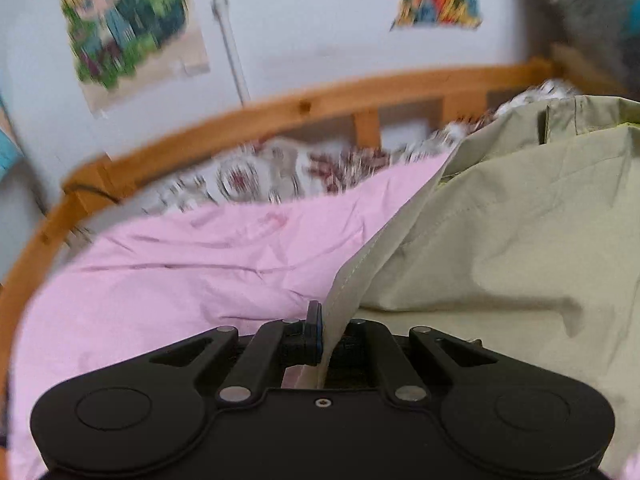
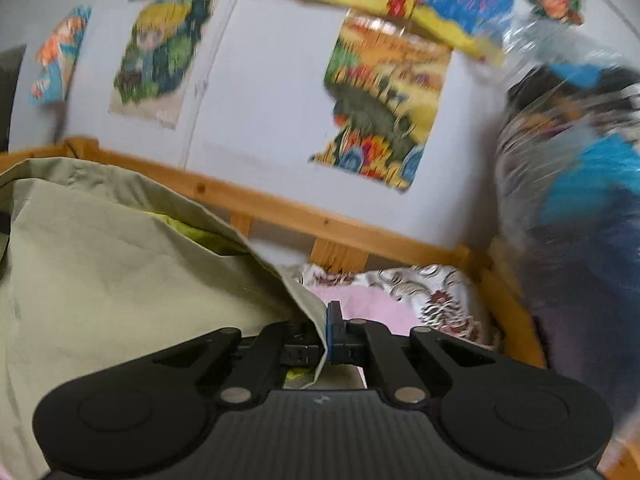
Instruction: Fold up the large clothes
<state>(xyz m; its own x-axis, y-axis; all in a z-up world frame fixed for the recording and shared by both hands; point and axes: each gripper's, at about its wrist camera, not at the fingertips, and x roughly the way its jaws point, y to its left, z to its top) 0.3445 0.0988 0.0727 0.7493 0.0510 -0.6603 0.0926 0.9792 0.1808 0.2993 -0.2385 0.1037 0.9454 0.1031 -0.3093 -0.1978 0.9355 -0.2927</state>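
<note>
Mid-fold, not finished: left gripper (image 1: 322, 330) and right gripper (image 2: 325, 332) both clenched on edges of olive garment (image 1: 520, 240), lifted above pink sheet (image 1: 180, 264) (bed rail (image 1: 280, 108) behind), fabric loose and billowed, fold not yet laid flat.

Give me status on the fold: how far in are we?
Done: both grippers have a hold. The left gripper and right gripper are each shut on an edge of the khaki garment, which is lifted over the pink sheet.
In hand: the cloth hangs bunched between them; the views are motion-blurred.
Left: no finished fold shows; laying it flat and the folding itself still remain.
</note>
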